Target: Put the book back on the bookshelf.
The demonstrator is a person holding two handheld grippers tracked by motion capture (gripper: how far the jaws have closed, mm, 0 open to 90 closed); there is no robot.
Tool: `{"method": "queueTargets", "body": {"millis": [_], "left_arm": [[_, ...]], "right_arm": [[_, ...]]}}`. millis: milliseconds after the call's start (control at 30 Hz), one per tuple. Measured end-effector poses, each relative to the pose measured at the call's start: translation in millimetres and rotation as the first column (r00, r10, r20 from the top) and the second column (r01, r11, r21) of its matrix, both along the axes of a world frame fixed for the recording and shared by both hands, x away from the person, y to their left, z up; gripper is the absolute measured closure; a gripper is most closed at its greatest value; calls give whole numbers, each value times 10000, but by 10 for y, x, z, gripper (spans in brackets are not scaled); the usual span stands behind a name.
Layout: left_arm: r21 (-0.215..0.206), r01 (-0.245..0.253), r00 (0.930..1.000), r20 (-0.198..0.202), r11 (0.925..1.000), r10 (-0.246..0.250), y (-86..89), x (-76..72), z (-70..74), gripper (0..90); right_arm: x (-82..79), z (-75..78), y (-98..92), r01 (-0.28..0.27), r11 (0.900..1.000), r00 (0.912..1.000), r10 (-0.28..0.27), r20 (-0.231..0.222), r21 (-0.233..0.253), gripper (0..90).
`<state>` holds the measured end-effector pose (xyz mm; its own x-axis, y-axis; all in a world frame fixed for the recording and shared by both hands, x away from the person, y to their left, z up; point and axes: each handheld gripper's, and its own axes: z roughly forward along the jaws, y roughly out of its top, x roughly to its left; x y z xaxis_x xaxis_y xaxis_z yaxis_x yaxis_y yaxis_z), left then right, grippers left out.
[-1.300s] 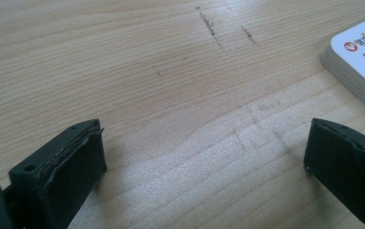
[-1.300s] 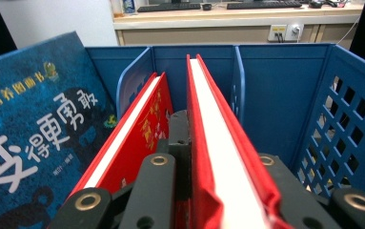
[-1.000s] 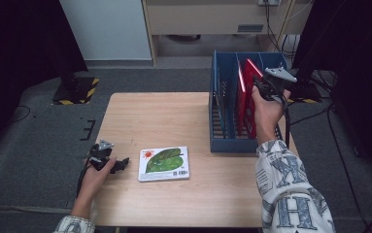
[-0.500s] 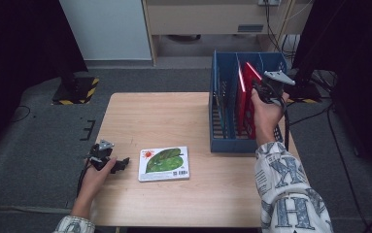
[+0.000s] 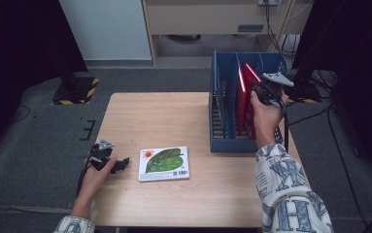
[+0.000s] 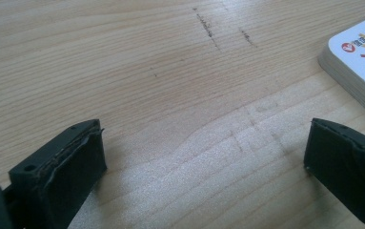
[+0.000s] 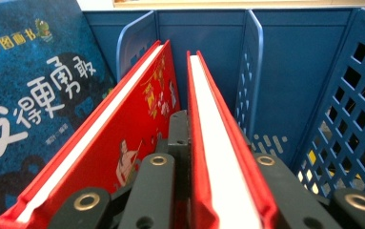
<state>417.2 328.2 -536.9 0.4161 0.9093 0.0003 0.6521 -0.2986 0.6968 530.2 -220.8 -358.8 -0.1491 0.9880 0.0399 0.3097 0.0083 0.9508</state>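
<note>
Green book (image 6: 359, 57) cut off at right edge, blue book (image 7: 32, 109) cropped left, red book's (image 7: 213, 143) lower end hidden

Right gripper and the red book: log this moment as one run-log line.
right gripper: shut on red book | book: upright in blue rack | left gripper: open, on table beside green book

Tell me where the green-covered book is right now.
In the high view, the green-covered book lies flat on the table near its front edge, just right of the left gripper.
</note>
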Motion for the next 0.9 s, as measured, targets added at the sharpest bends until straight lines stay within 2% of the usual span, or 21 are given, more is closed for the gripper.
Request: {"method": "queueTargets", "body": {"millis": [367,900], "left_arm": [[-1,-2,10000,-1,10000,2,0,0,0,0],[0,-4,10000,2,10000,4,-1,-1,0,0]], "right_arm": [[-120,31,-14,-182,9997,9984,174,-541,-156,778],[-237,9,-62,-413,9990,9953,395,-888,-187,764]]}}
